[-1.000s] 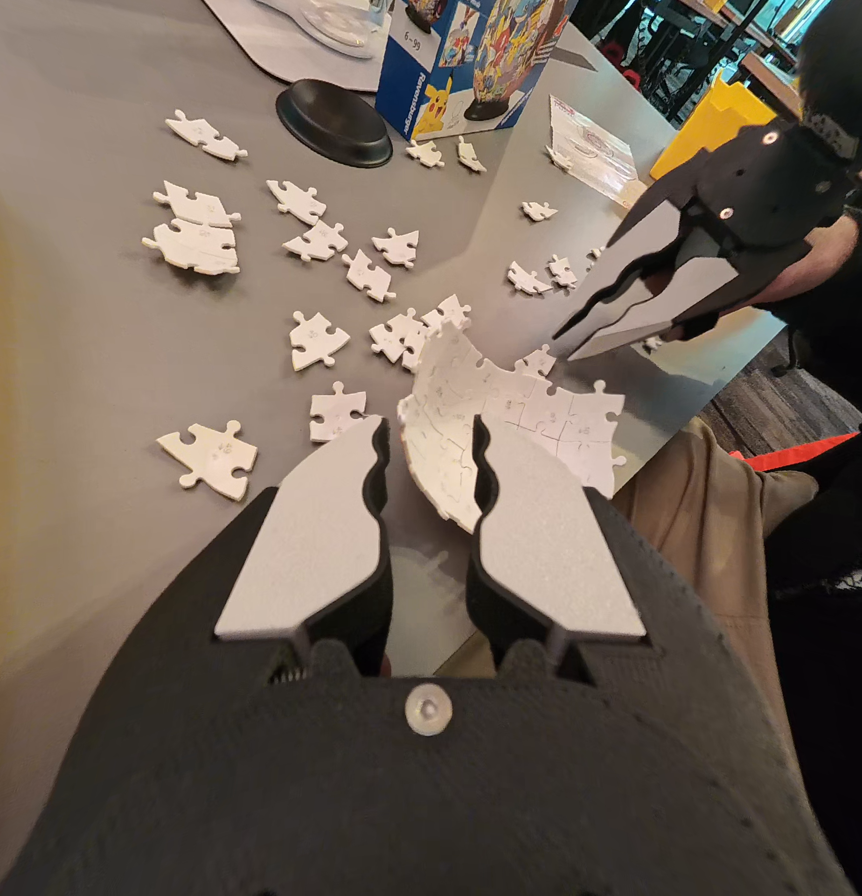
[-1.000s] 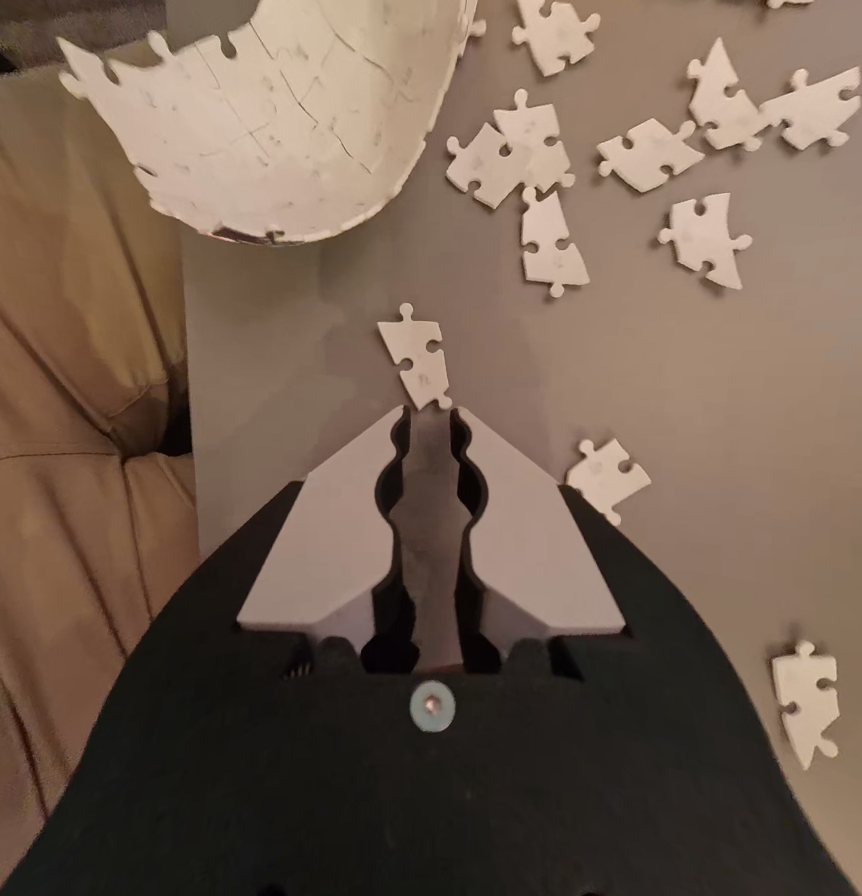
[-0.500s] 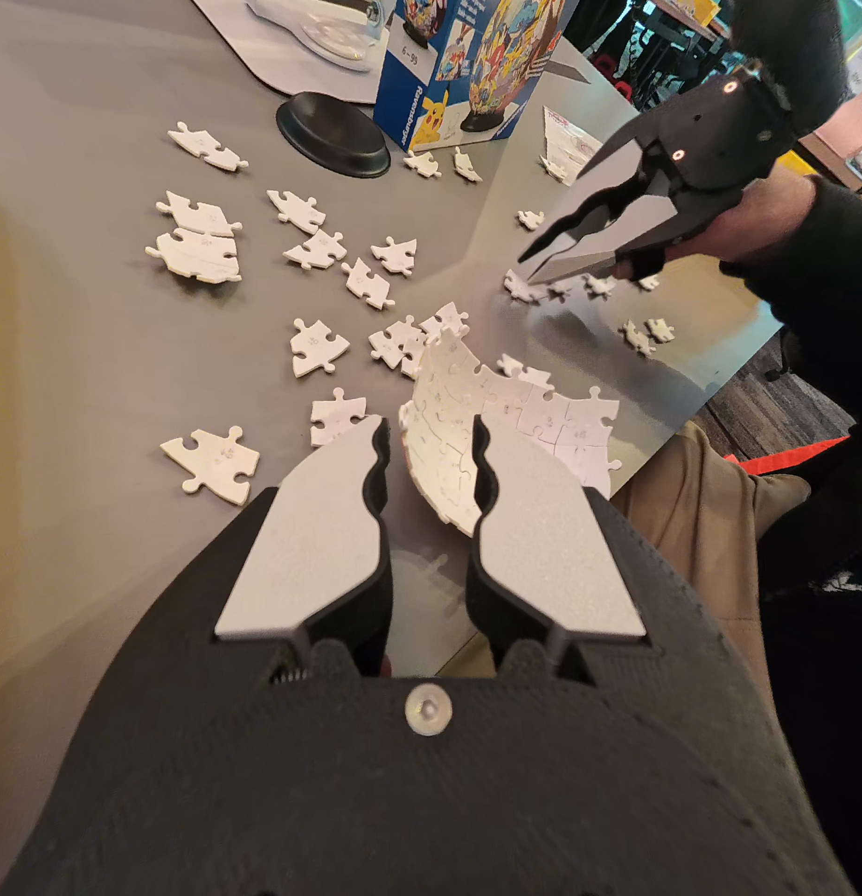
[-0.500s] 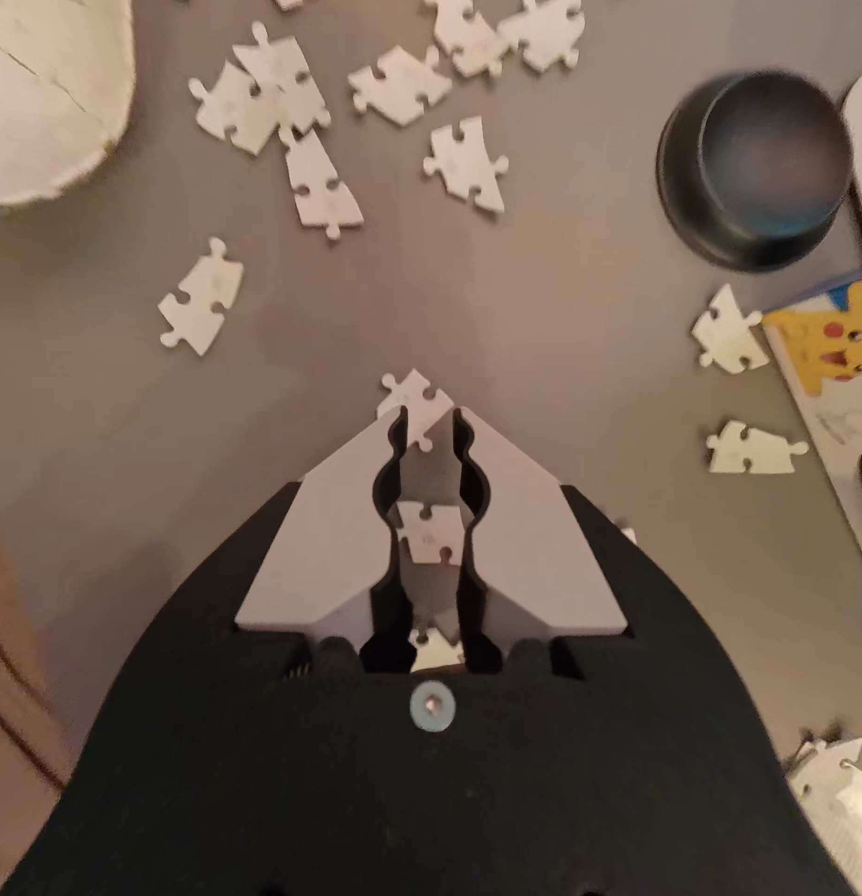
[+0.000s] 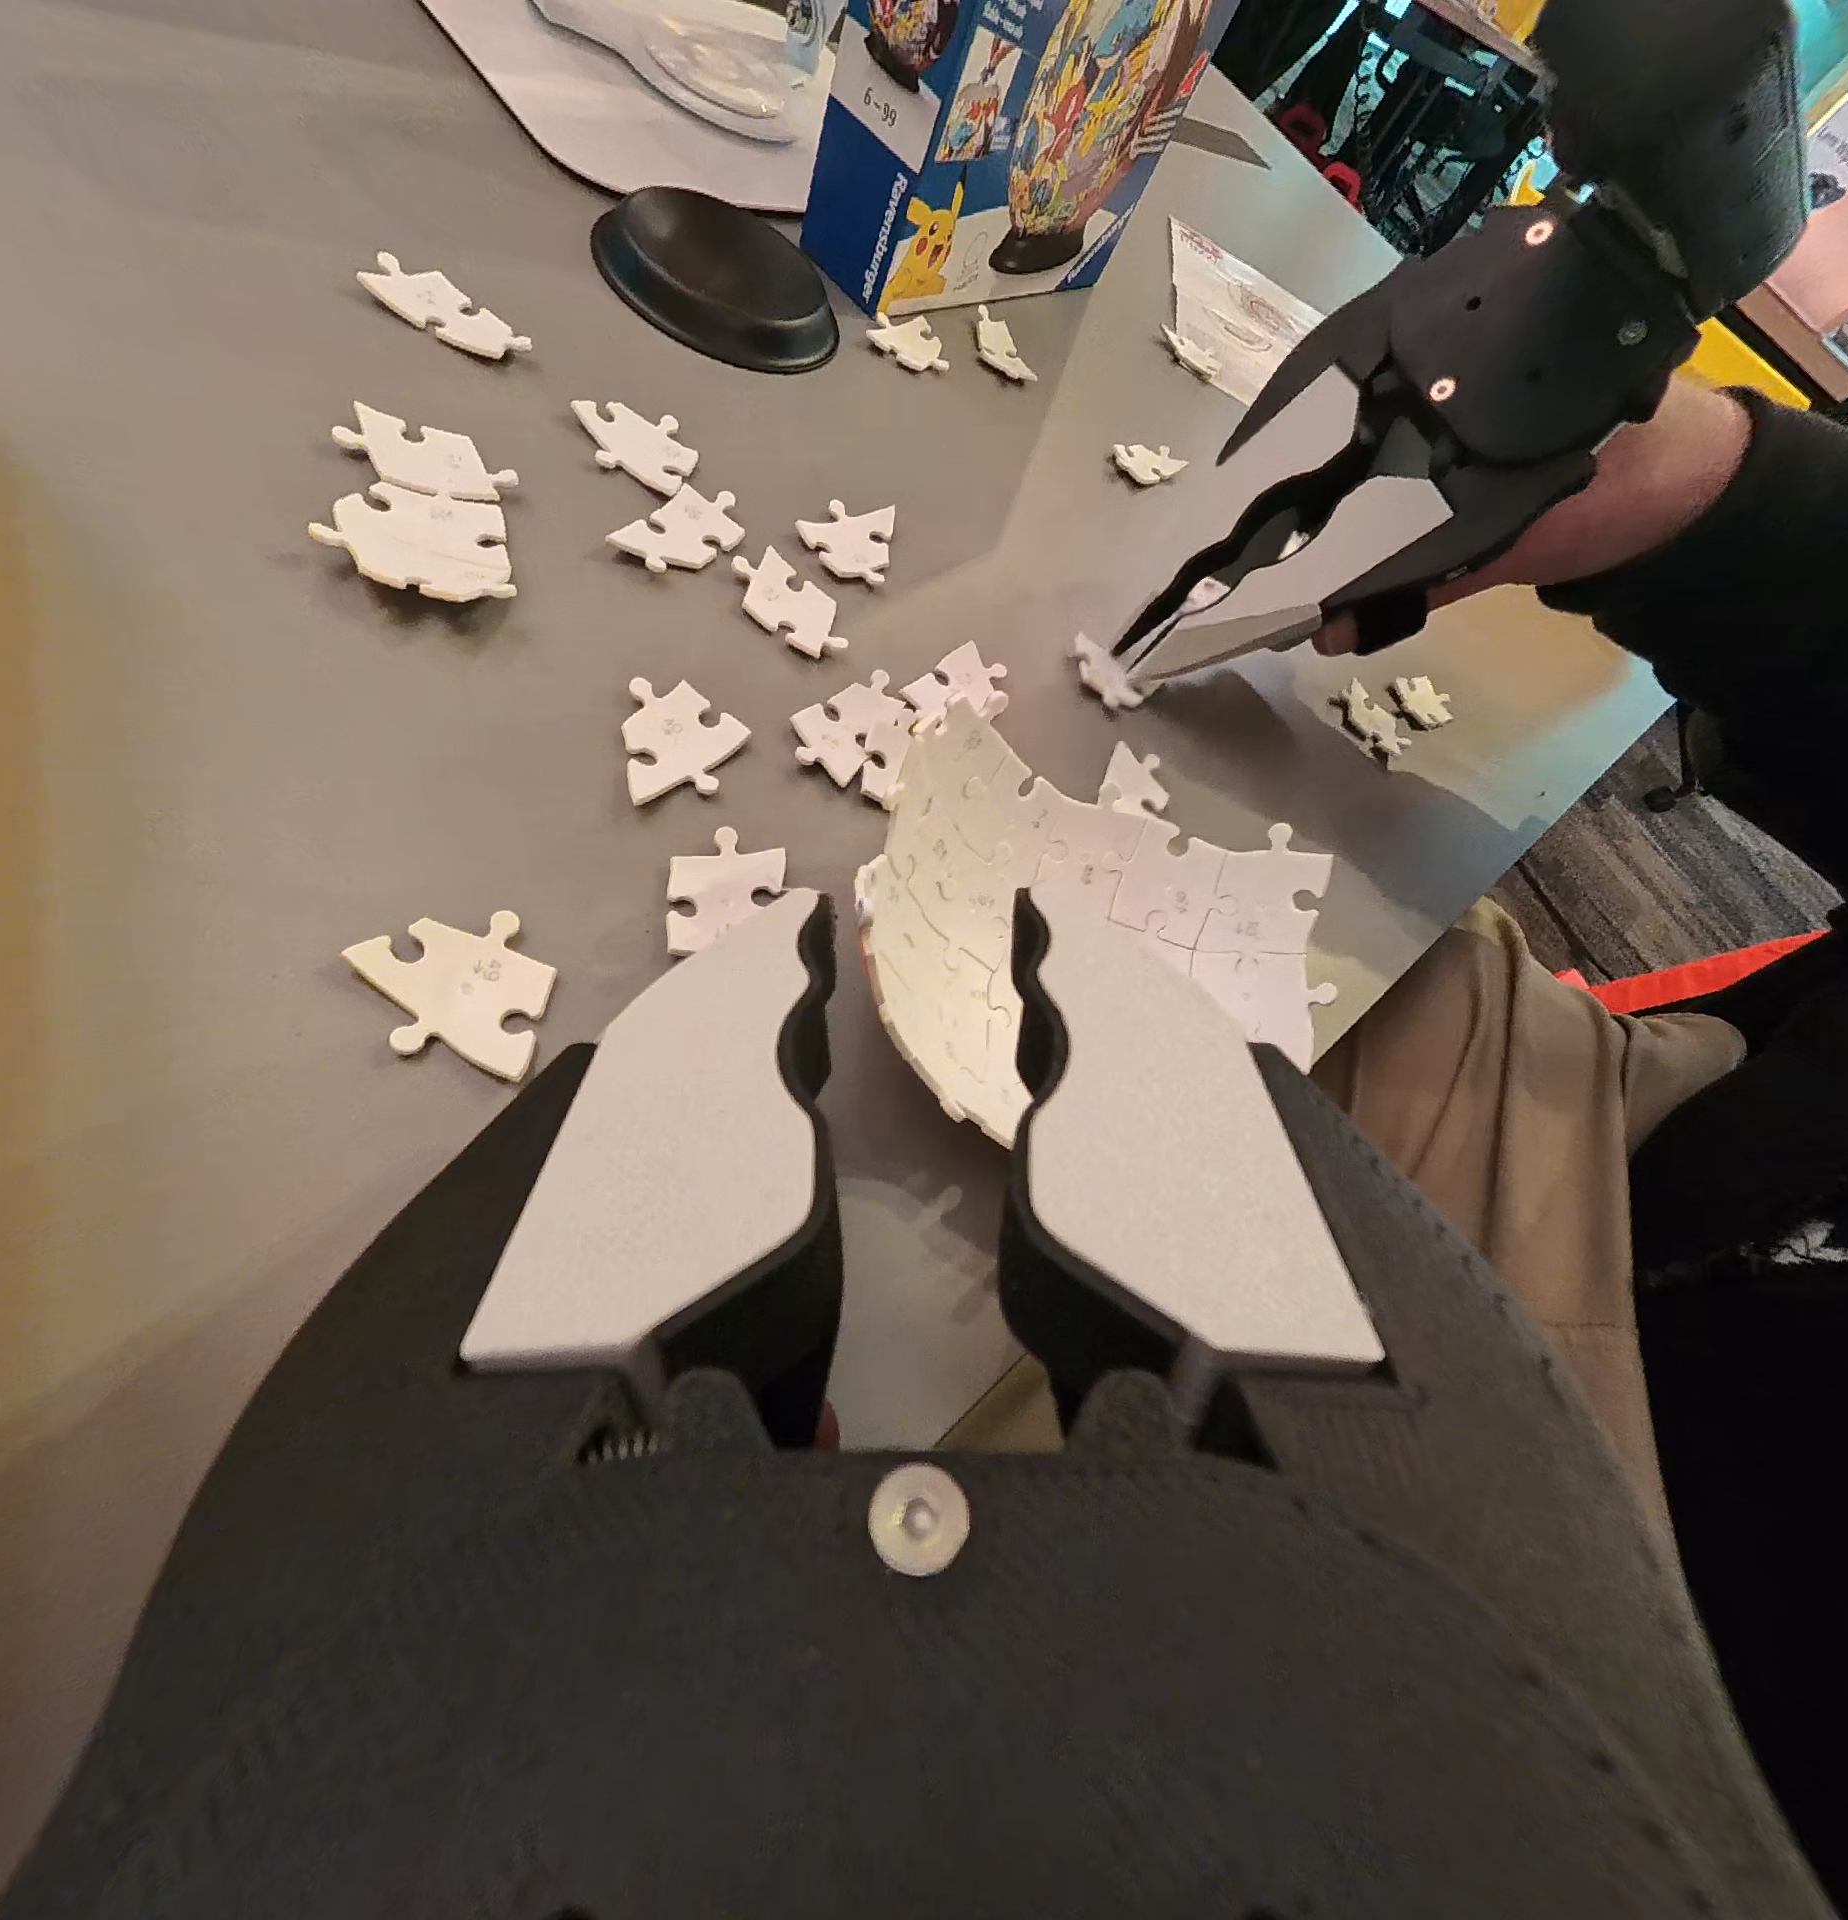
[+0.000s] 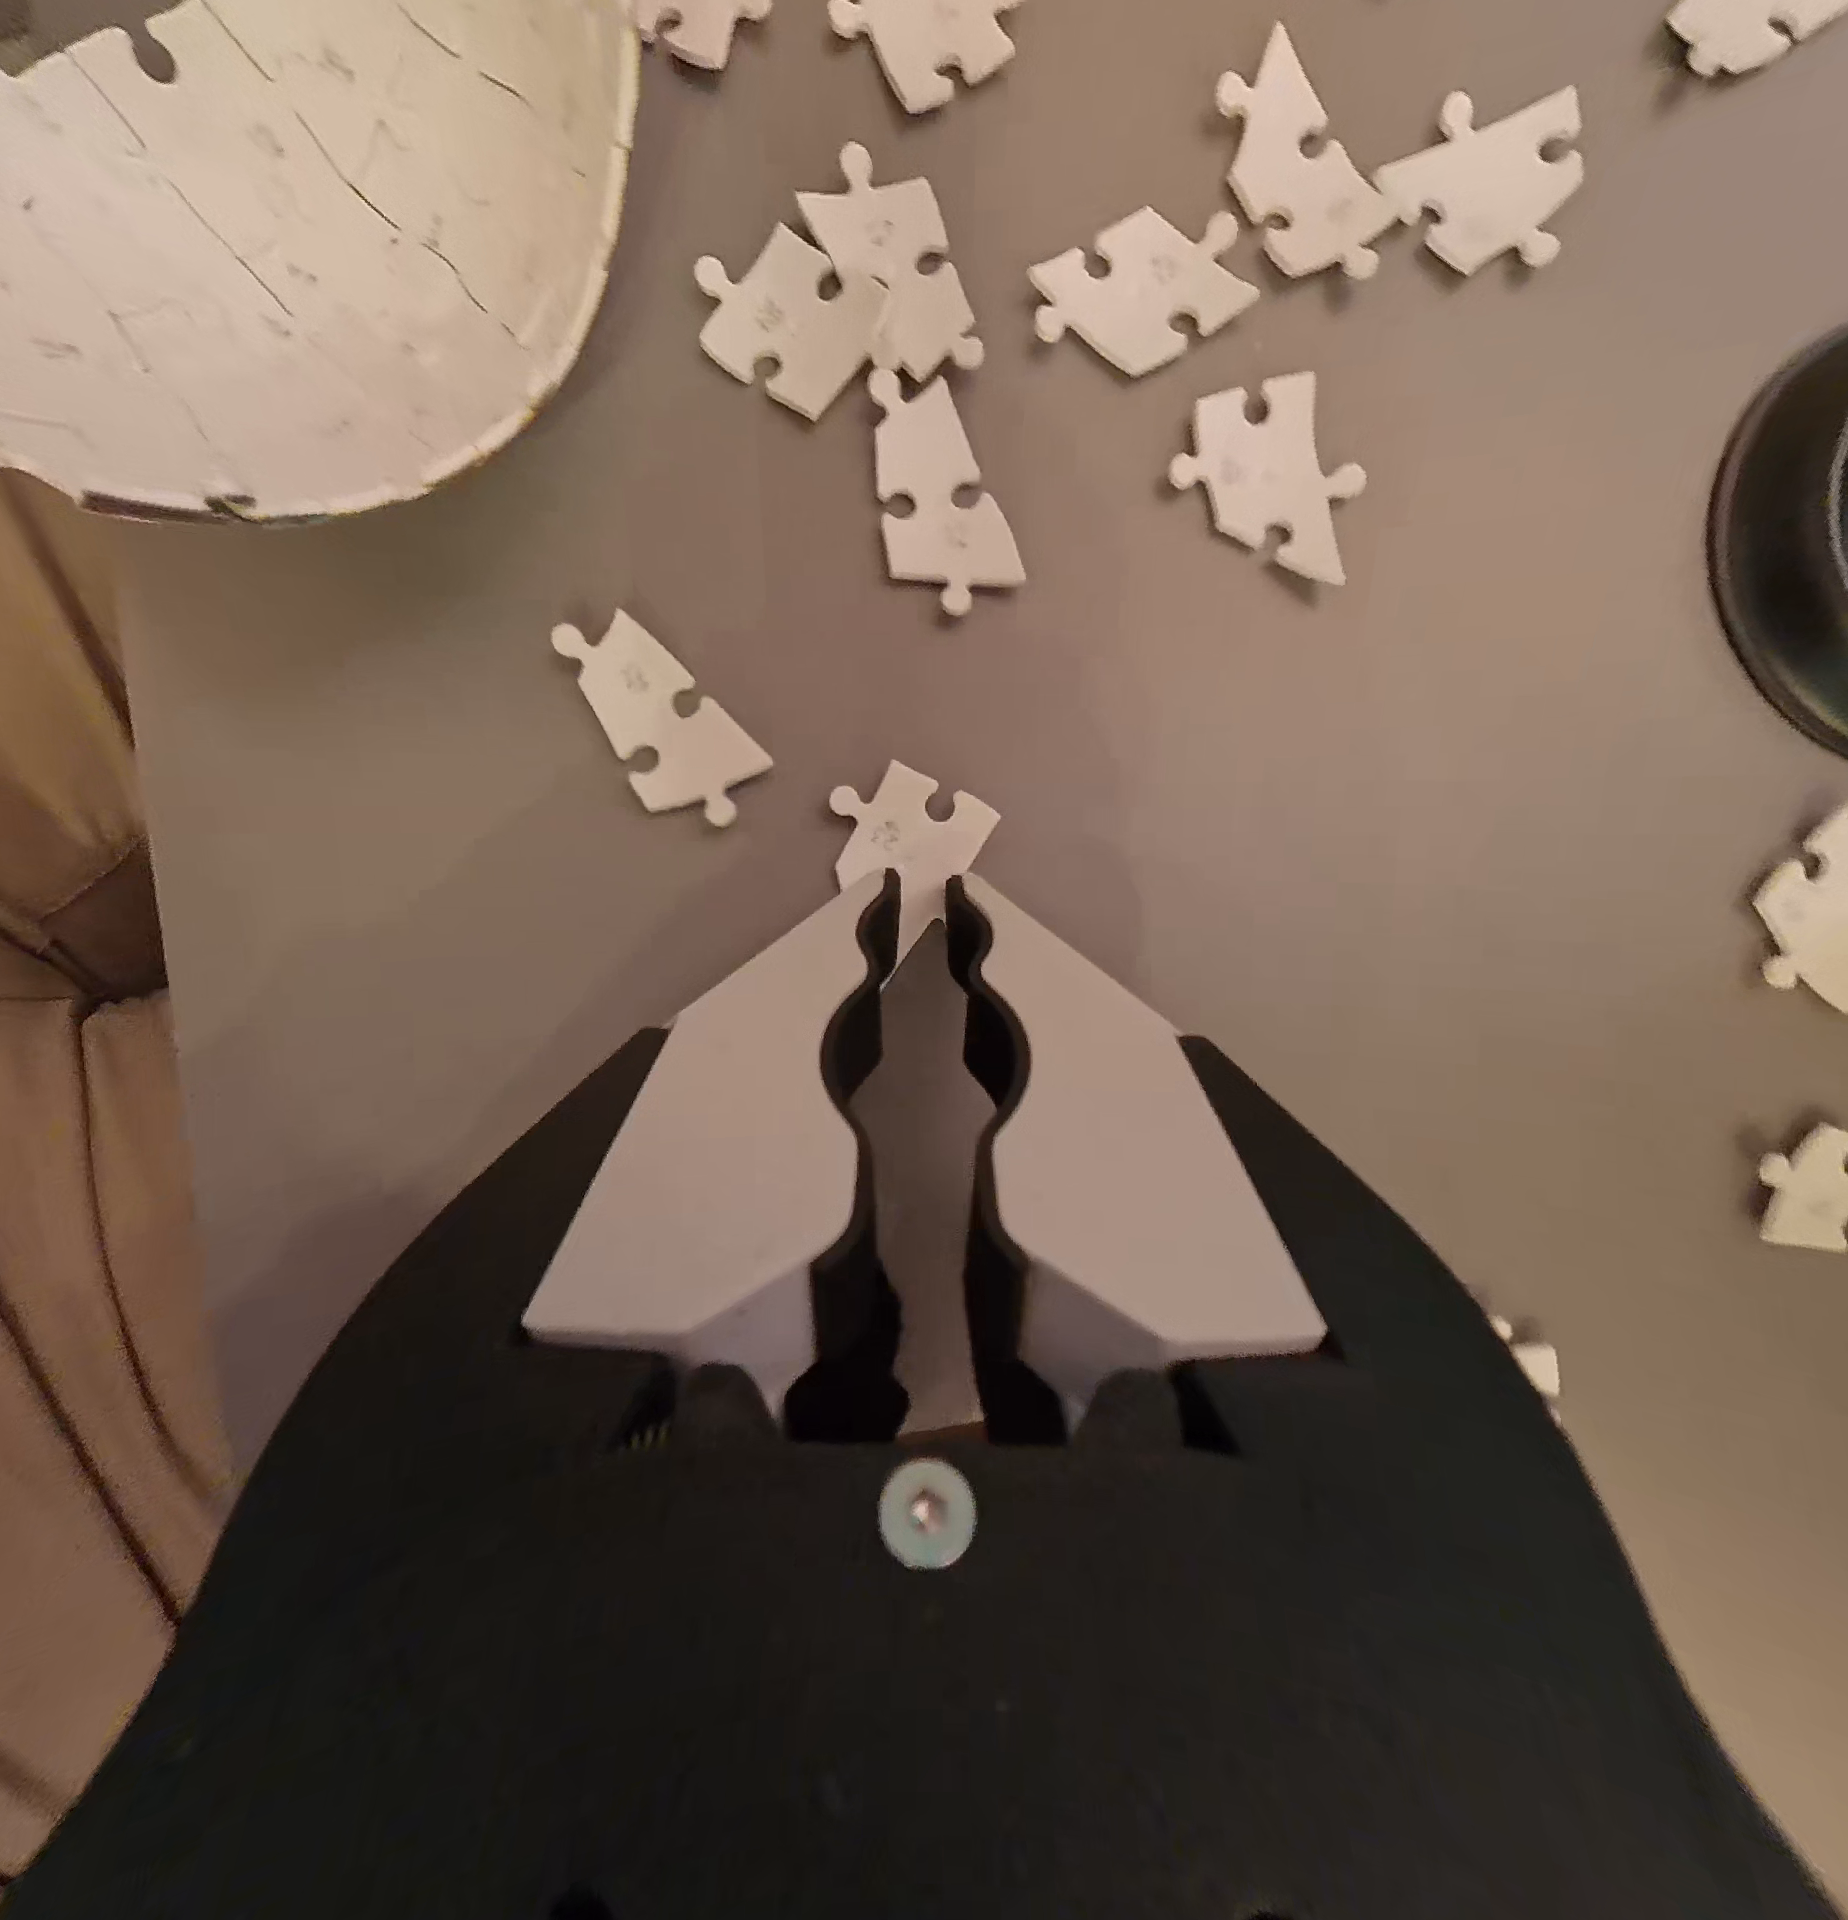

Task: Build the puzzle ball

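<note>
My left gripper [image 5: 920, 914] is shut on the rim of the half-built white puzzle ball shell [image 5: 1003, 831] and holds it at the table's near edge. The shell also shows at the top left of the right wrist view [image 6: 276, 260], partly overhanging the edge. My right gripper [image 6: 920, 883] is down at the table with its tips closed on the edge of one loose white piece [image 6: 915, 826]. In the left wrist view the right gripper [image 5: 1122, 660] pinches that piece [image 5: 1096, 670] just right of the shell.
Several loose white pieces [image 5: 681, 738] lie scattered over the grey table [image 5: 172, 831]. A black round stand [image 5: 712, 281], the puzzle box [image 5: 1003, 135] and a paper sheet [image 5: 1242, 301] sit at the back. The person's tan trousers [image 5: 1471, 1091] are beyond the near edge. The gap from one gripper's tips to the other's is roughly 20 cm.
My right gripper swung out over the table, then came down near the shell, and its jaws narrowed onto a loose piece. My left gripper kept the shell still.
</note>
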